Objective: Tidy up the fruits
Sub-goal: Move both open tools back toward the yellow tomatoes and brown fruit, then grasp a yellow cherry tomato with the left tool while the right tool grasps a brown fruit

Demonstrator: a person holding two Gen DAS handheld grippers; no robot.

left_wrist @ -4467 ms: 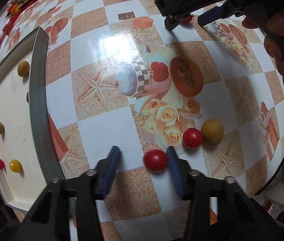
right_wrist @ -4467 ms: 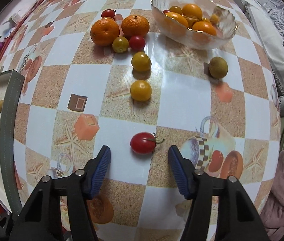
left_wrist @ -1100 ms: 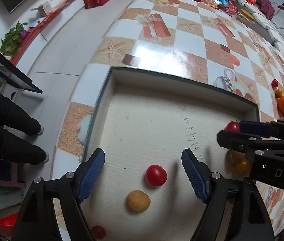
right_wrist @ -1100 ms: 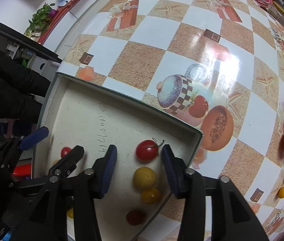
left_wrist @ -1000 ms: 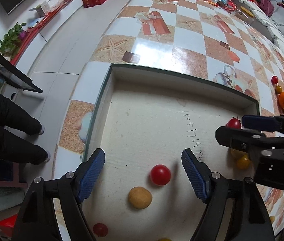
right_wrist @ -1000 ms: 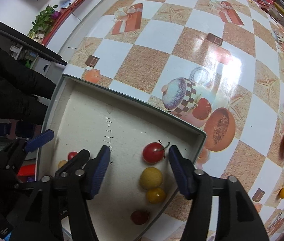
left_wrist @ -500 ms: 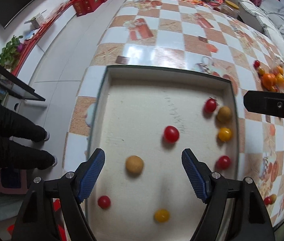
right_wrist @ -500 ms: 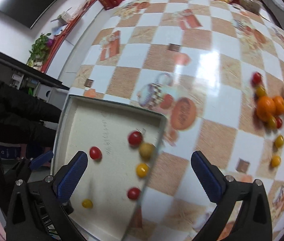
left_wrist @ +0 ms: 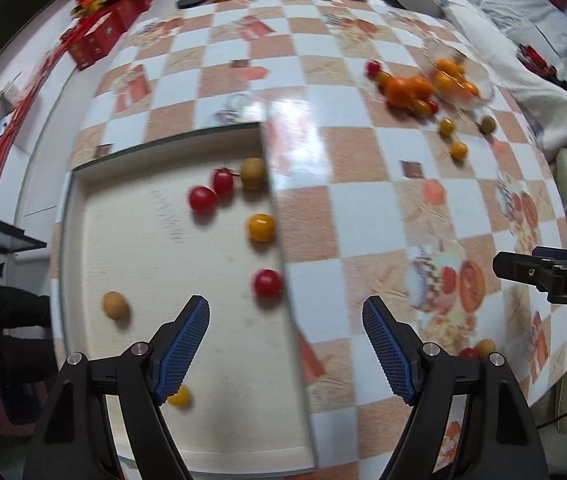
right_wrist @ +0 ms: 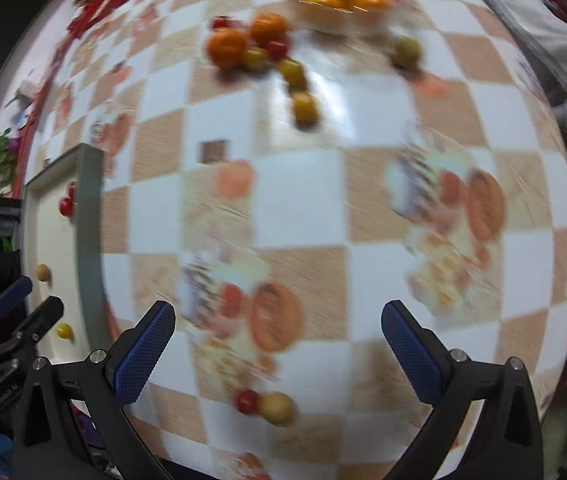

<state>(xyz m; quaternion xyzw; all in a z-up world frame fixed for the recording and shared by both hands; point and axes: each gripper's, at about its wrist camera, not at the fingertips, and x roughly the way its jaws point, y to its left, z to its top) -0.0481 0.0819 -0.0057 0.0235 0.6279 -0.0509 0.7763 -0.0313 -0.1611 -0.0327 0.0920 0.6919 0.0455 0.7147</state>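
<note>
Black plastic arms on left gripper (left_wrist: 285, 344) and right gripper (right_wrist: 279, 344), each ending in blue, cross-hatched pads (left_wrist: 183, 346) on the jaws. Silver screws behind the pads. White lettering "DAS" on the black body. Bare fingers behind, at frame edge.

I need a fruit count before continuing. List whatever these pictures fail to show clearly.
- Right wrist view: motion blur smears the bowl, so its fruit cannot be counted.
- Right wrist view: the tray wall hides most of its inside.
- Left wrist view: the left tool finger partly covers a yellow fruit.
- Left wrist view: the right tool is cut off by the edge.
</note>
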